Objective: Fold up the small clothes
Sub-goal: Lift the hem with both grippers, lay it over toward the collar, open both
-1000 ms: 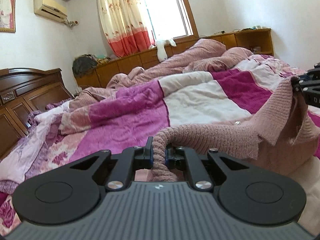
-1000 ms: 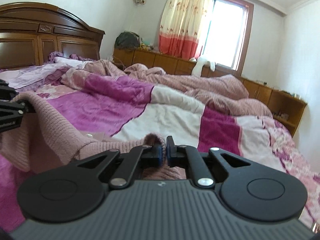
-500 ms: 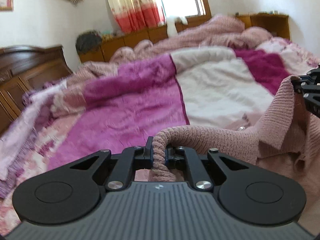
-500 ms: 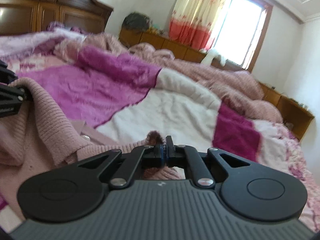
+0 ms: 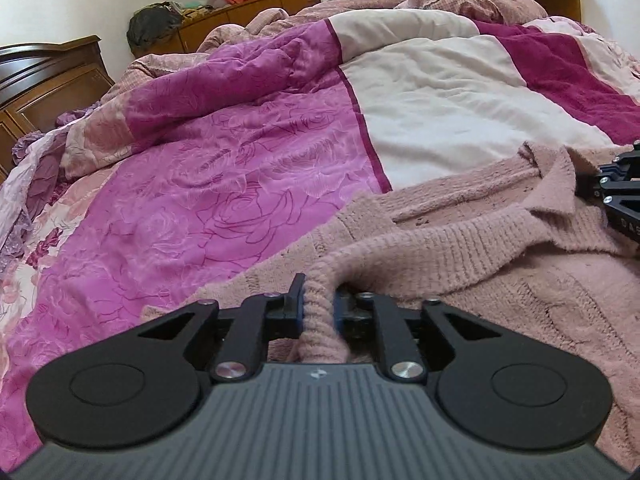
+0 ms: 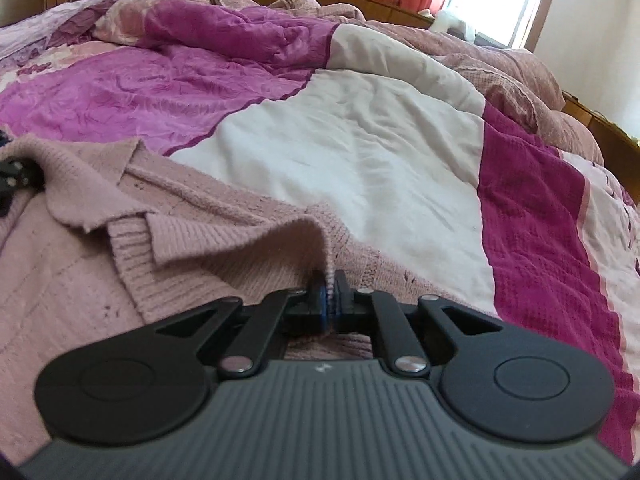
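While right gripper [image 6: 329, 294] pinches the pink sweater [image 6: 224, 236], left gripper [image 5: 319, 302] is opening around it; lettering on it seems unreadable.

Daylight from the window [image 6: 516, 4] lit the room brightly, and its pane was blown out white. Shadows on the bed [image 5: 440, 92] were soft. Fisheye distortion bent the edges, dark vignette filled the lower corners, and the fabric was slightly blurred.

Sweater [image 5: 460, 240] flat on the quilt [image 5: 240, 160], headboard [image 5: 48, 76] far left.
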